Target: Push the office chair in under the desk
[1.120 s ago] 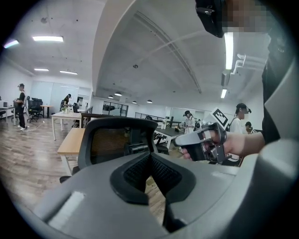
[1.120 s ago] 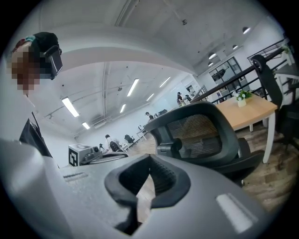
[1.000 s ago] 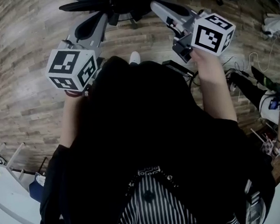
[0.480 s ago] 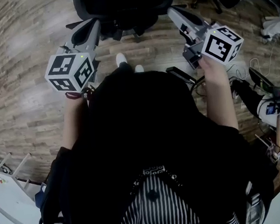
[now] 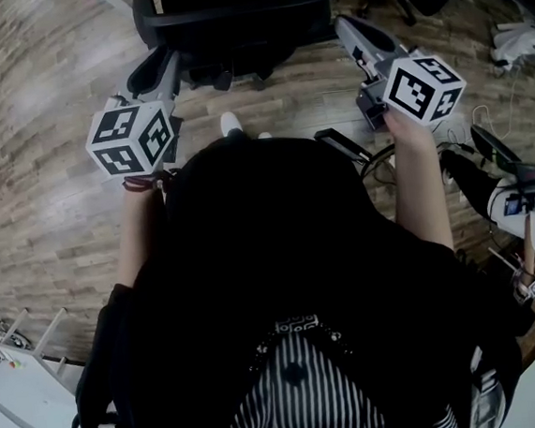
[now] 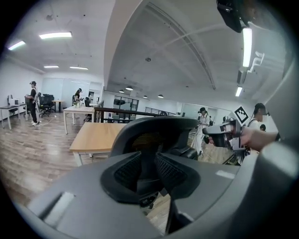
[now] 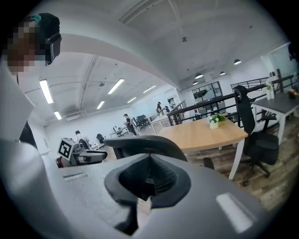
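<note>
Between the fingers (image 6: 125,172) of the left gripper (image 5: 155,70) I see a narrow gap. They are released, having just been opening, with nothing caught in the gap. Chair (image 5: 230,19) back shows through it, beyond the tips.

Right gripper (image 7: 149,179): fingers clenched pad against pad, empty.

Head view: both grippers point forward, one at each side of the chair back. Left tips are near its left edge, right tips near its right. I cannot tell from any view whether they touch the chair.

Chair stands upright on the wood floor (image 5: 48,182), back toward me, straight ahead between the two grippers. Beyond it, in both gripper views, is a wooden counter (image 6: 93,135) on white legs; the chair stands on my side of it. A small potted plant (image 7: 214,122) sits on the counter. A second chair (image 7: 256,135) stands right of the counter in the right gripper view.
</note>
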`<action>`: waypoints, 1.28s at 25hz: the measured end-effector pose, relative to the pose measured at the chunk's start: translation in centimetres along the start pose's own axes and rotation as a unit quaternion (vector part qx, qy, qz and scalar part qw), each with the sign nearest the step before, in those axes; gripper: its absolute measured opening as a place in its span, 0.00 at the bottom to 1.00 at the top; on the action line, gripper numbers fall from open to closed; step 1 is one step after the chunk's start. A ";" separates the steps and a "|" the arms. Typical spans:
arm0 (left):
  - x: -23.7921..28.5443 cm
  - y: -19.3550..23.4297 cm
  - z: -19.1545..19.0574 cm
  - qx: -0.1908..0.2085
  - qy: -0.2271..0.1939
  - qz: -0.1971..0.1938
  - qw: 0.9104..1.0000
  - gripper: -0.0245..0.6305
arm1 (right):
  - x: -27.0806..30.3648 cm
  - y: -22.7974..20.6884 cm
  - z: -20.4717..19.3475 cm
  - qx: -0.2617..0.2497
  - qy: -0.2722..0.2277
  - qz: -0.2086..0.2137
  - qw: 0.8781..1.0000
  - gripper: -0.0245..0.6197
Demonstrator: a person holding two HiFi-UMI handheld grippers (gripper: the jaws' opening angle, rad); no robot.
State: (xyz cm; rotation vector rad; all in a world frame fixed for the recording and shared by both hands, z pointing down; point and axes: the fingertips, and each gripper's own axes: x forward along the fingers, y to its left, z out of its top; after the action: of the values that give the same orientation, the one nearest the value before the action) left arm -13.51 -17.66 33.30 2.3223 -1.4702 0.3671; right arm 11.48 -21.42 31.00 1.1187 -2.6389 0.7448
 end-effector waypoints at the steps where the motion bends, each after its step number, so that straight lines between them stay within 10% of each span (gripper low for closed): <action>1: 0.5 0.6 0.1 -0.001 0.002 0.004 1.000 0.19 | 0.5 -0.3 0.2 -0.005 0.003 -0.004 1.000 0.04; 12: 4.9 5.5 0.2 0.009 0.019 0.021 1.000 0.63 | 5.1 -3.8 -0.8 -0.079 0.078 -0.051 0.992 0.47; 26: 7.7 6.7 1.7 0.009 0.009 -0.043 0.999 0.71 | 8.6 -6.0 -1.0 -0.052 0.076 -0.089 0.992 0.50; 32: 8.4 6.4 1.6 0.082 0.010 -0.036 0.996 0.70 | 9.0 -6.0 -0.5 -0.054 0.072 -0.089 0.992 0.51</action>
State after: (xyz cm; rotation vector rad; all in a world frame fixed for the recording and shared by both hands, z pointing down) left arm -15.76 -27.68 36.31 2.4841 -1.3894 0.5080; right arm 9.49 -30.30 36.87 1.2025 -2.3927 0.6152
